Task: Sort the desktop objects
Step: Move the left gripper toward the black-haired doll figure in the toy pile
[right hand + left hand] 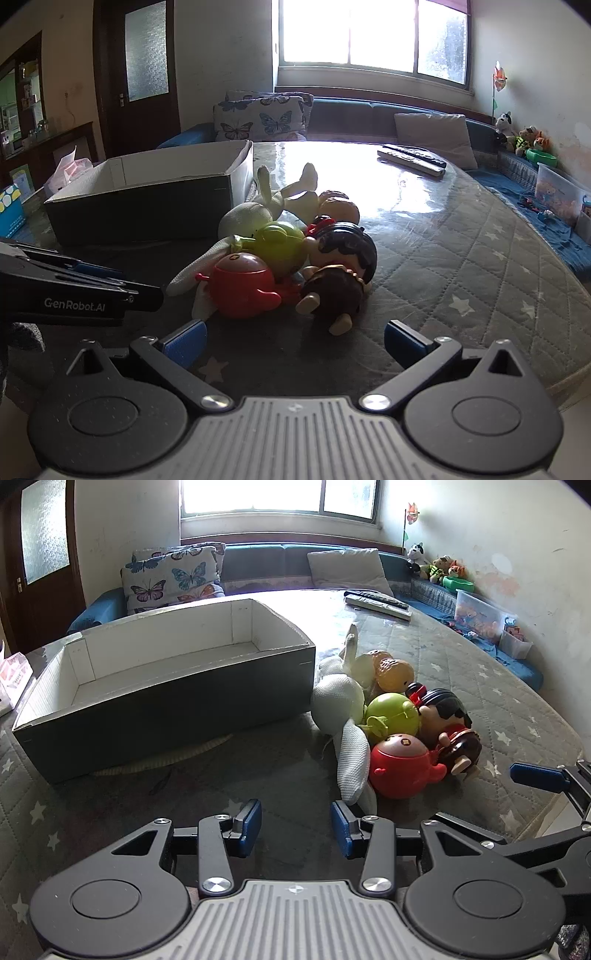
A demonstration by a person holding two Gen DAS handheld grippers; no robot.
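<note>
A pile of toys lies on the quilted table: a white plush rabbit (338, 701) (245, 219), a green round toy (393, 714) (280, 242), a red round toy (400, 770) (243, 286), an orange one (395, 672) (338, 208) and a dark-haired doll (448, 720) (343, 266). An empty dark box with a white inside (166, 686) (155, 192) stands left of the pile. My left gripper (296, 827) is open and empty, in front of the pile's left edge. My right gripper (293, 341) is open and empty, just in front of the doll.
Remote controls (378, 603) (413, 157) lie at the table's far side. A sofa with butterfly cushions (173, 578) runs behind. A plastic bin (480, 616) and small toys sit on the right bench. A tissue pack (72, 168) lies far left.
</note>
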